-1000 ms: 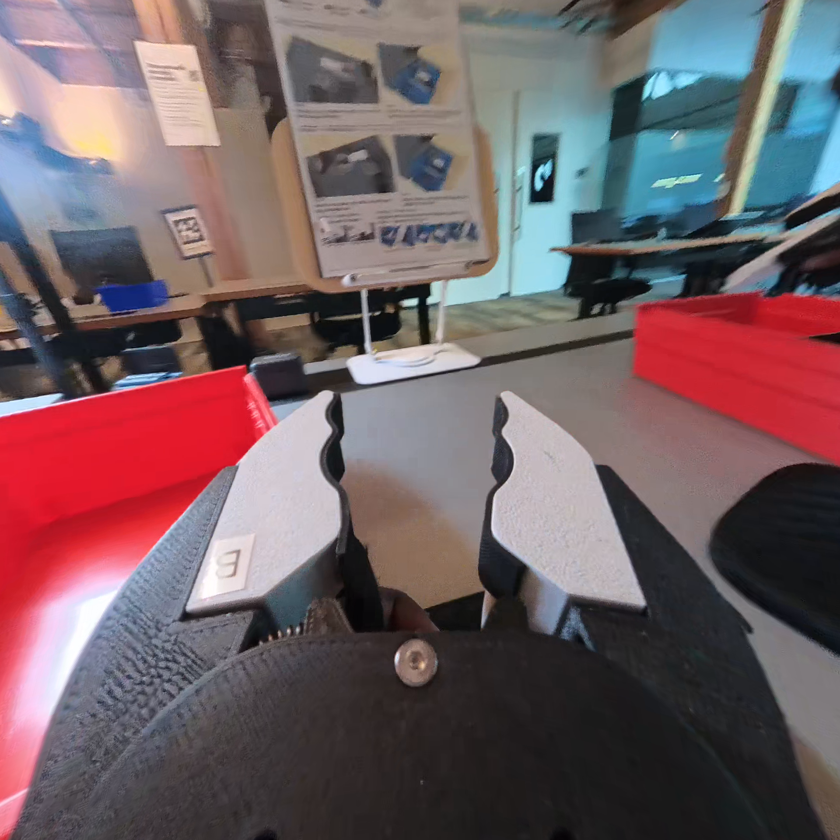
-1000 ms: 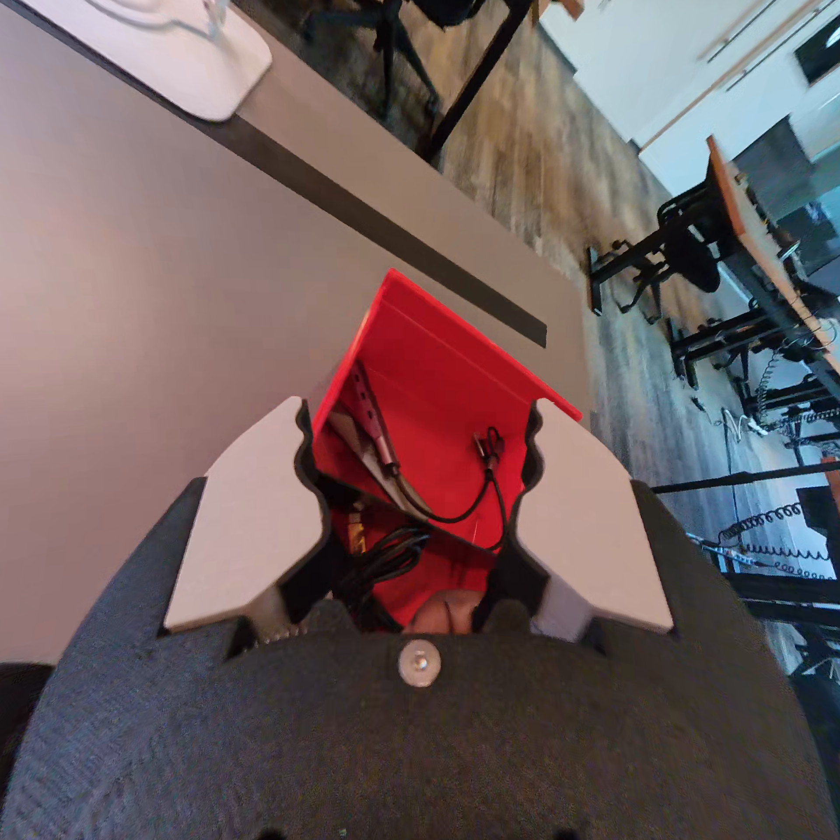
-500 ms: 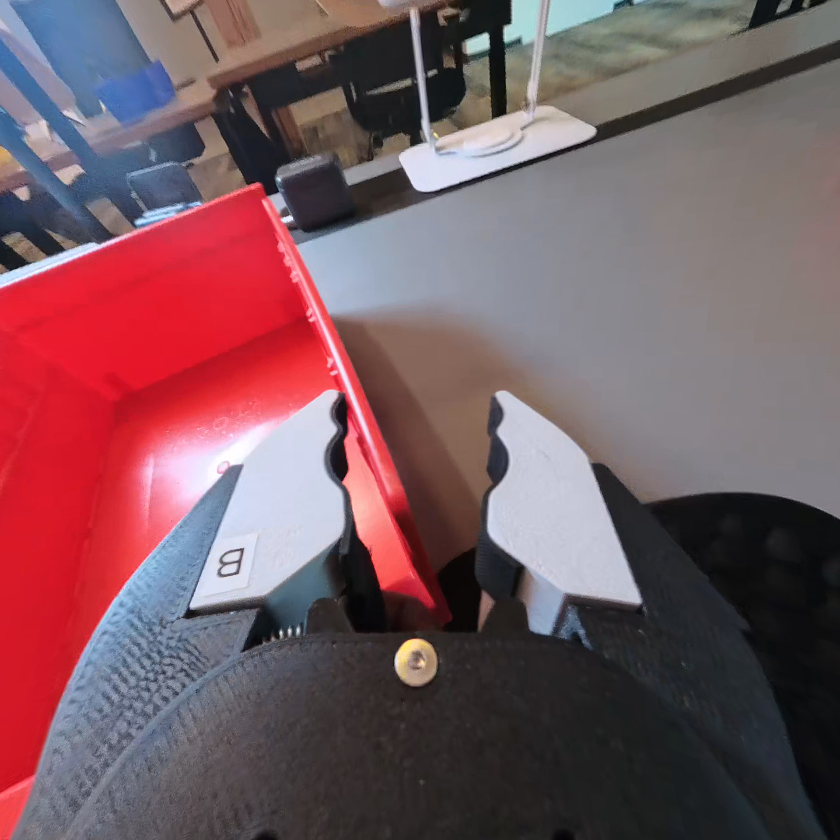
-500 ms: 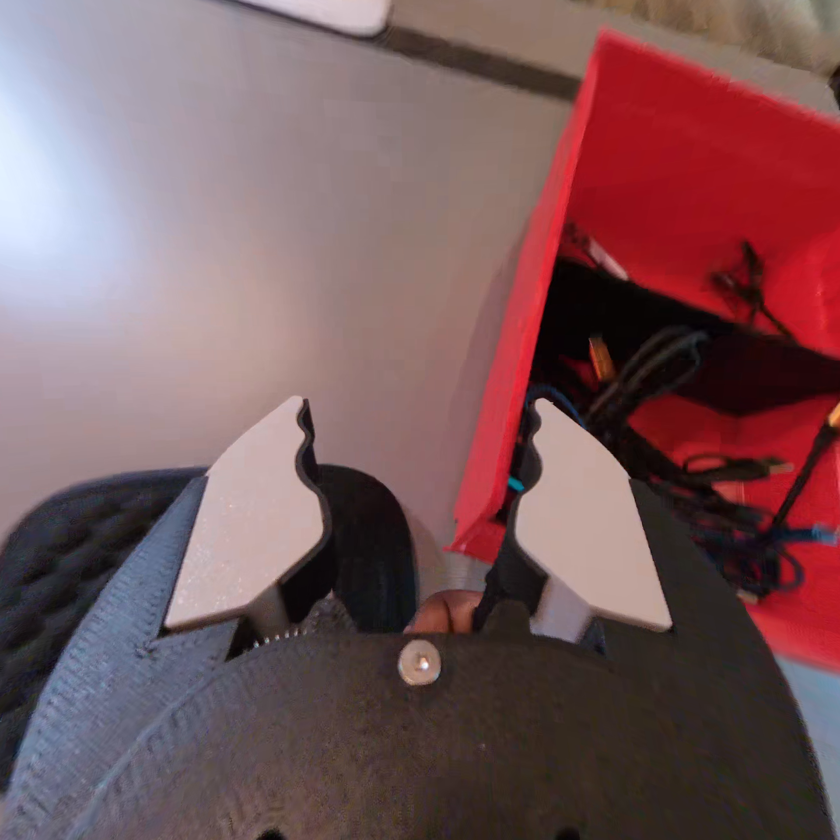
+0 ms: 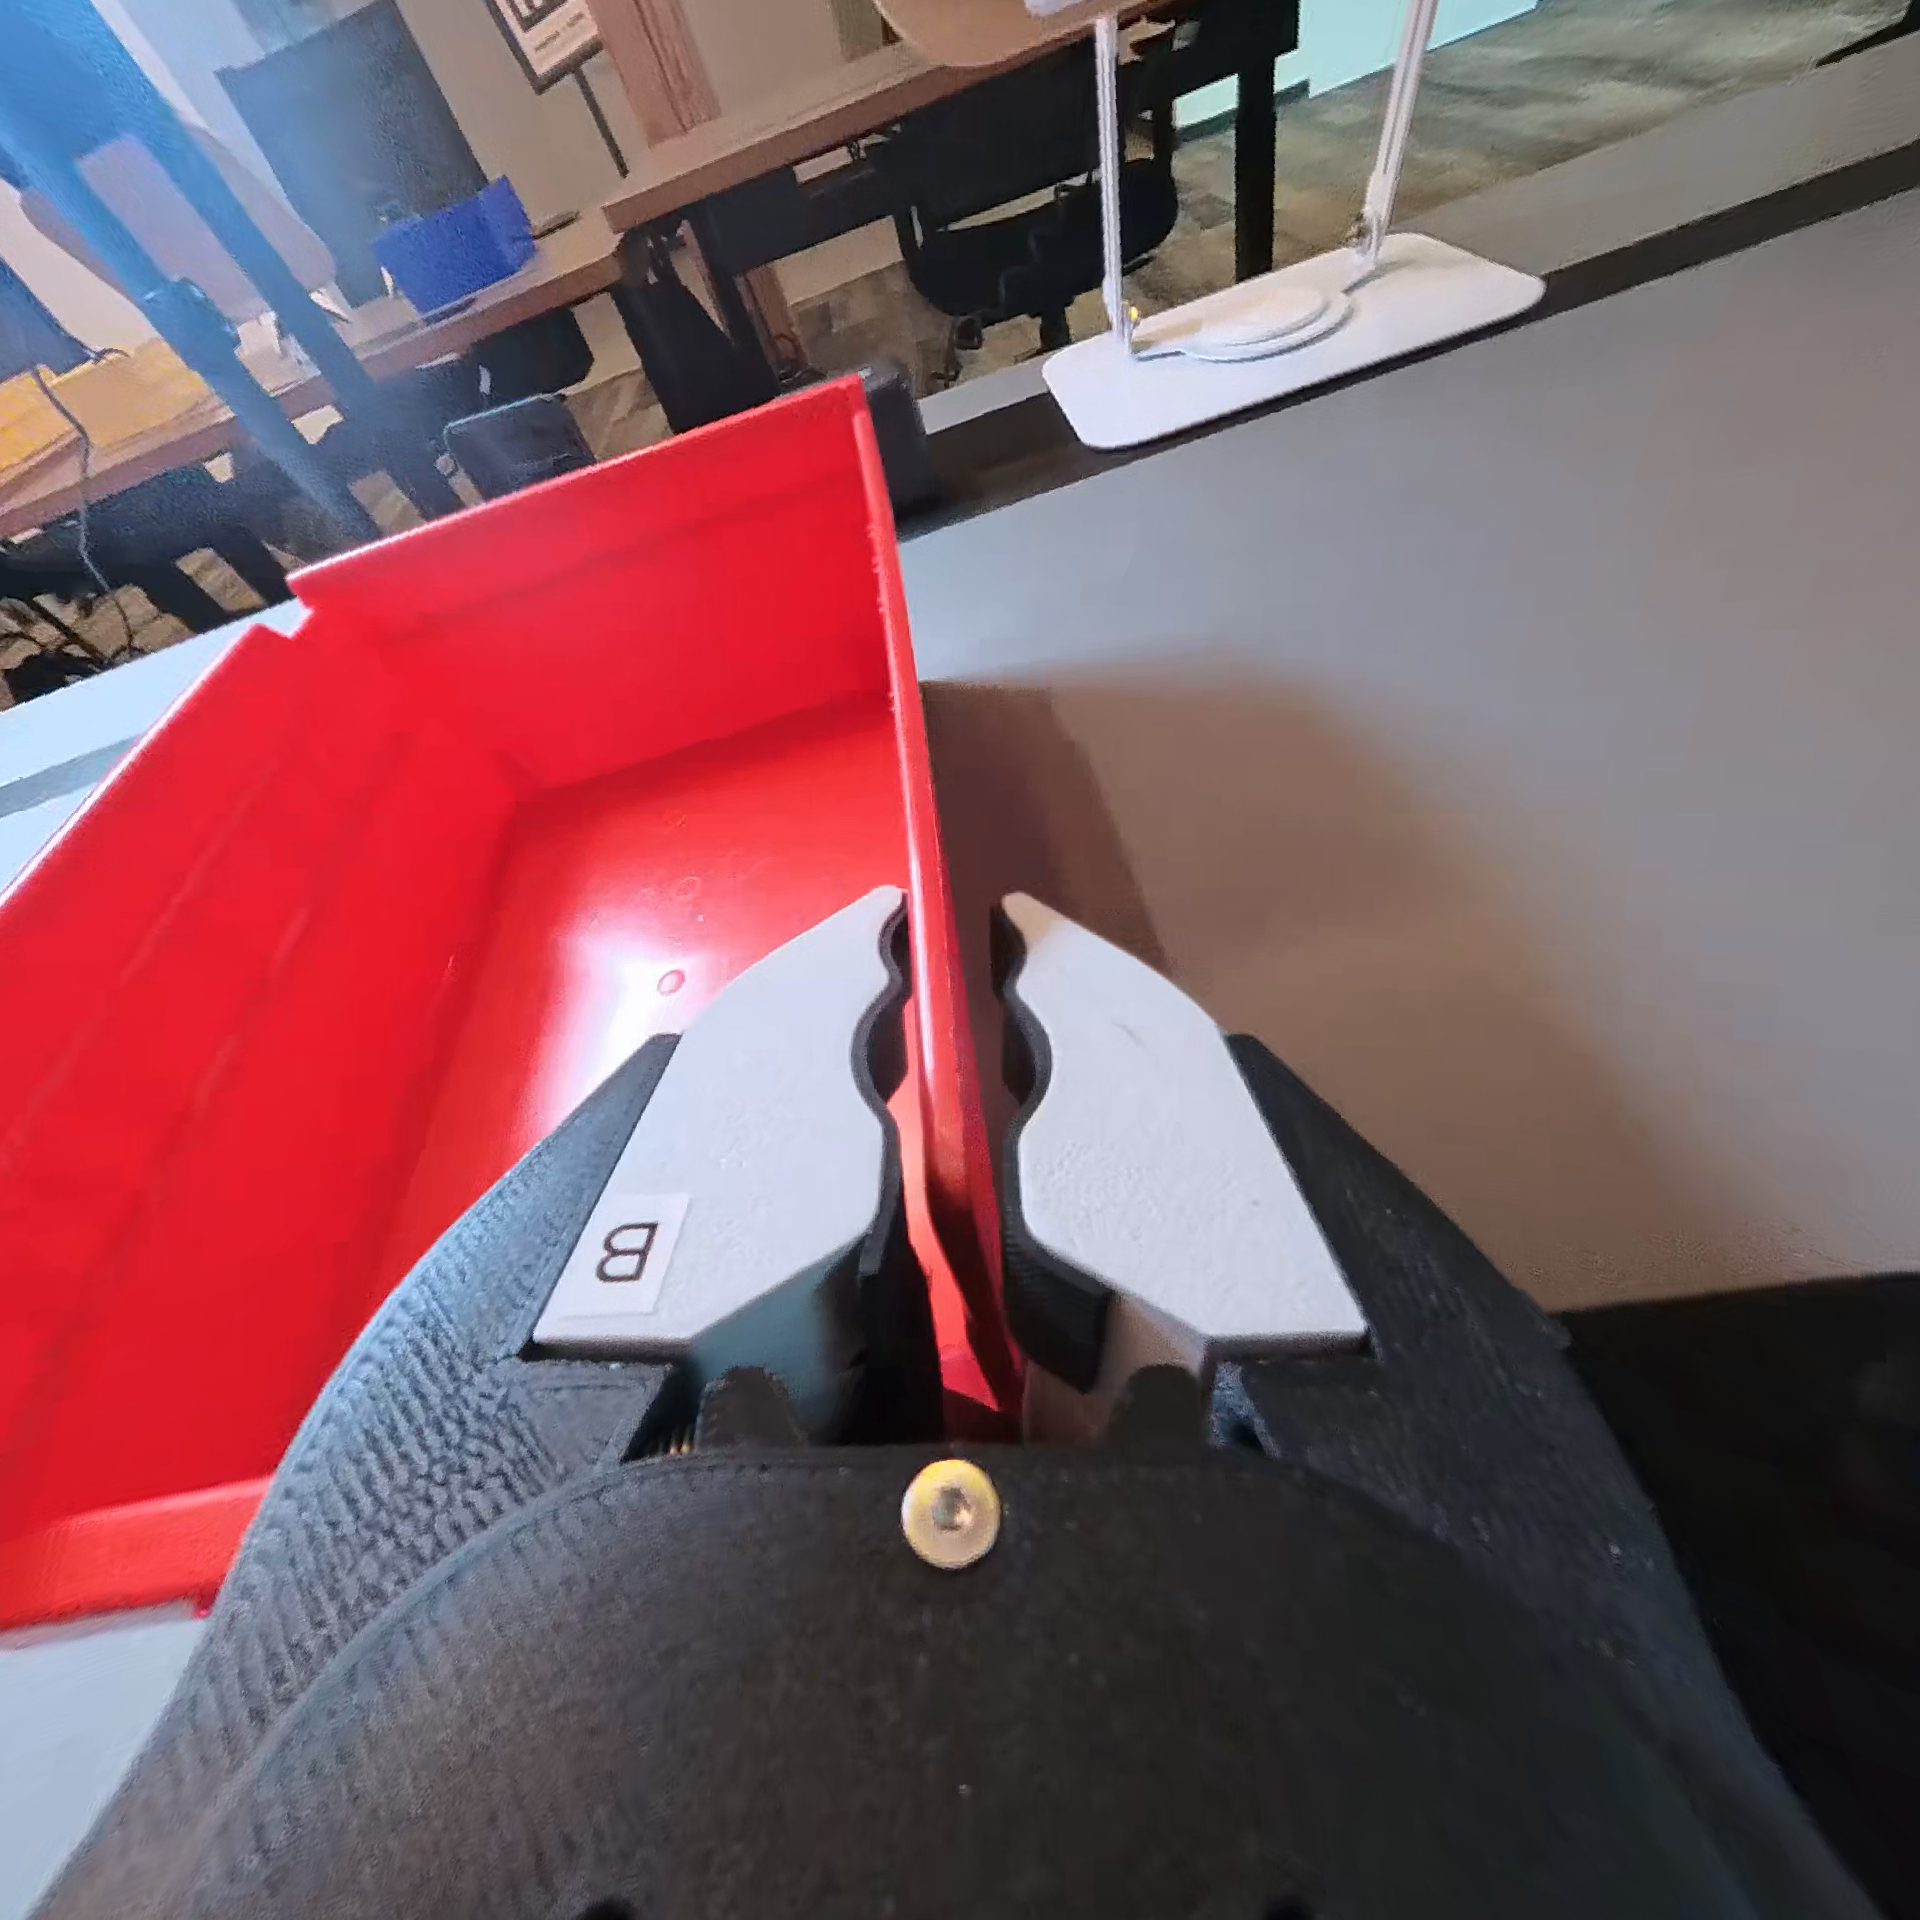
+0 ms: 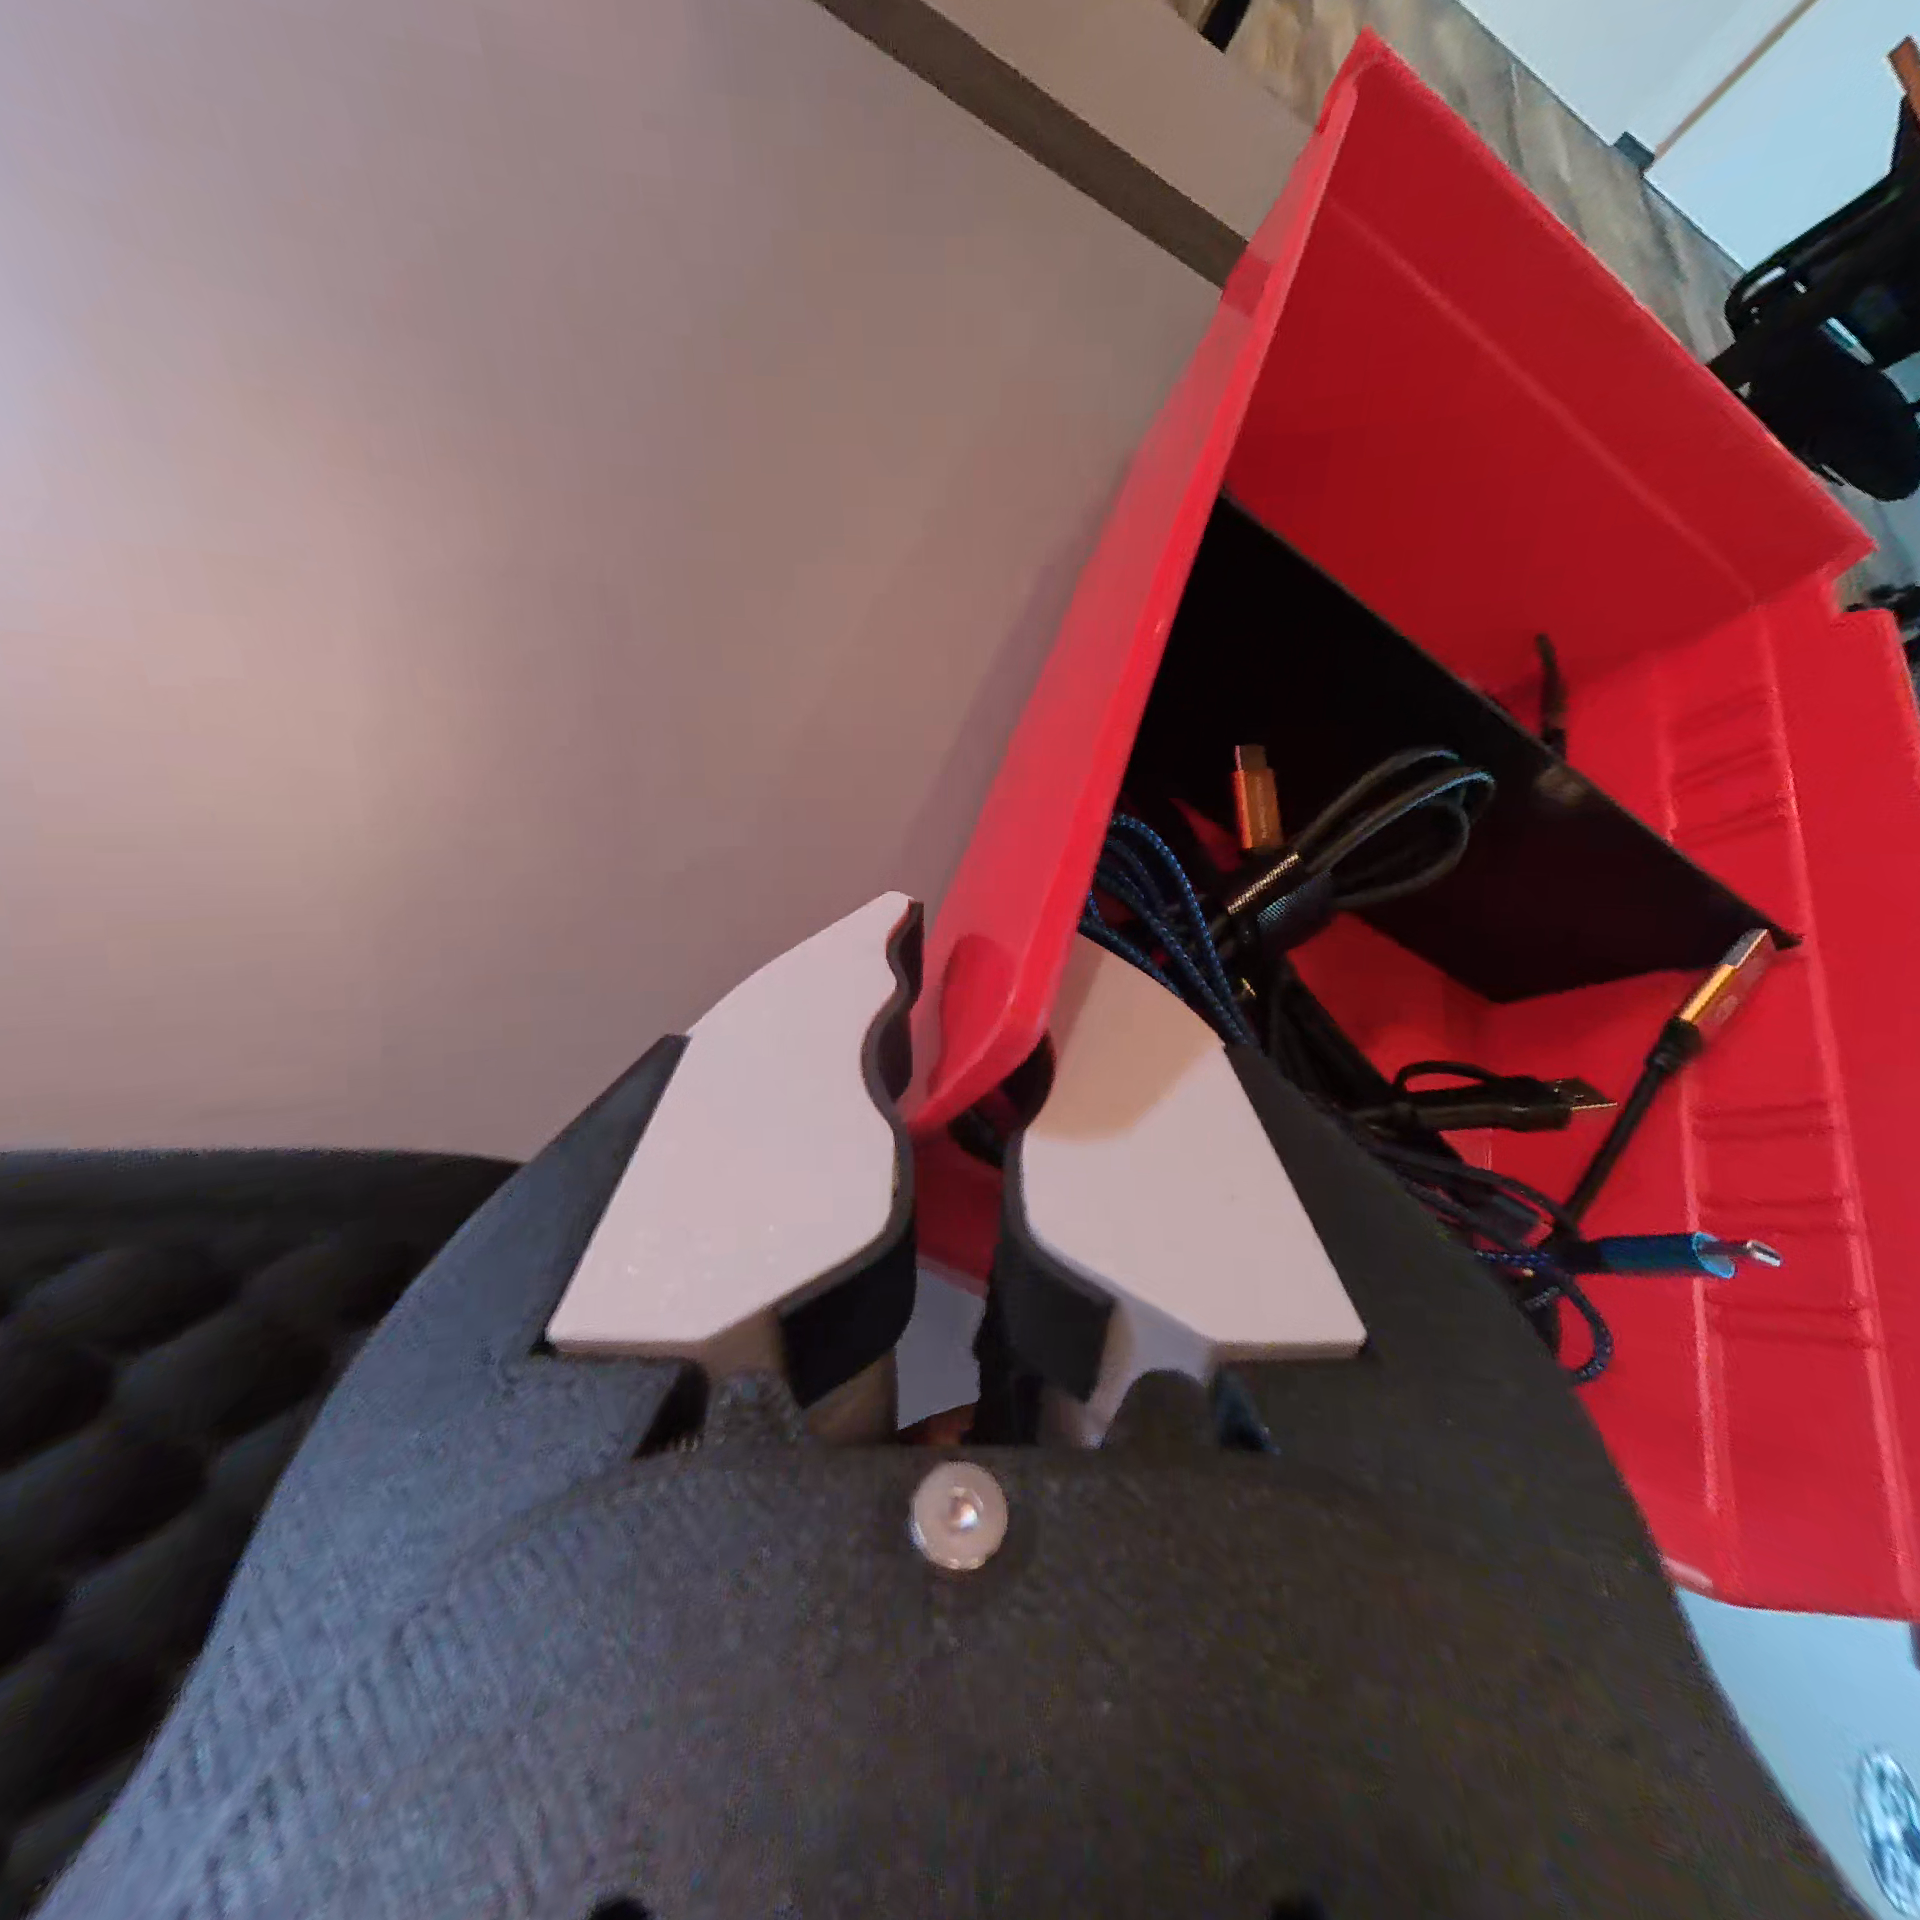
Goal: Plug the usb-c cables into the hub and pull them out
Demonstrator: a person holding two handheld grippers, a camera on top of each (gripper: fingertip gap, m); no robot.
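A: Usb-c cables (image 6: 1351,883) lie piled inside the full red bin (image 6: 1455,416), none plugged in. No hub shows.

B: And the fingers?

A: Right gripper (image 6: 966,997) pinches that bin's wall. Left gripper (image 5: 948,925) pinches the empty red bin's (image 5: 623,582) wall.

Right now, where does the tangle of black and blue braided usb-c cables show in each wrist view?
Left wrist view: not in it; the red plastic bin there shows only its bare floor.
Right wrist view: right of centre, the cables lie piled in the divided red plastic bin.
Shared landmark: the dark strip along the far edge of the grey table.
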